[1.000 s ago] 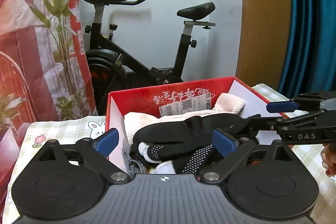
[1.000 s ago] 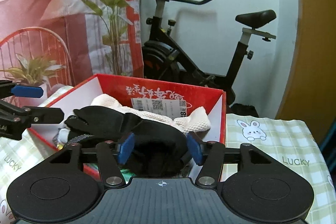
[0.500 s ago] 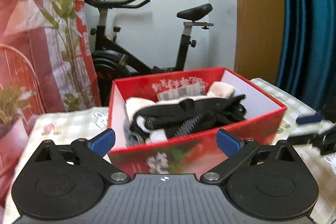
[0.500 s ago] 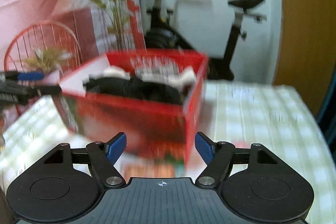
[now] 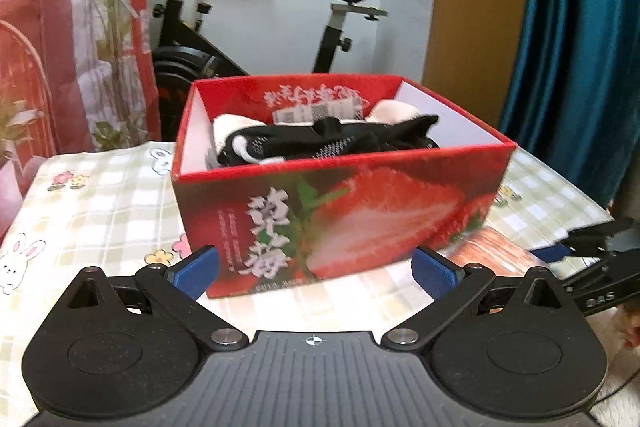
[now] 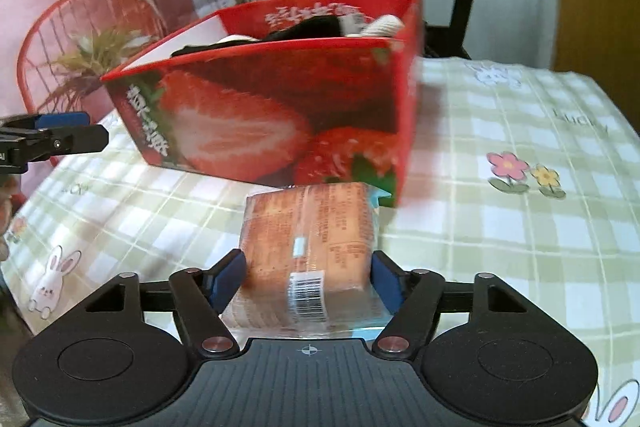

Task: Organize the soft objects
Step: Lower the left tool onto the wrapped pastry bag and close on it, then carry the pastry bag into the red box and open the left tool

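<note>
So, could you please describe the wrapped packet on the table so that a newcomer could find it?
Start at the red strawberry box on the checked tablecloth. The packet lies before its near corner: orange-brown, clear-wrapped, with a barcode label.

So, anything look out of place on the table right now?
One thing: an orange plastic-wrapped pack lies on the tablecloth against the red strawberry box, not in it with the black and white socks. The right gripper straddles it, fingers not visibly pressing.

red strawberry-print box (image 5: pixel 344 211), green-checked tablecloth (image 6: pixel 500 227)
</note>
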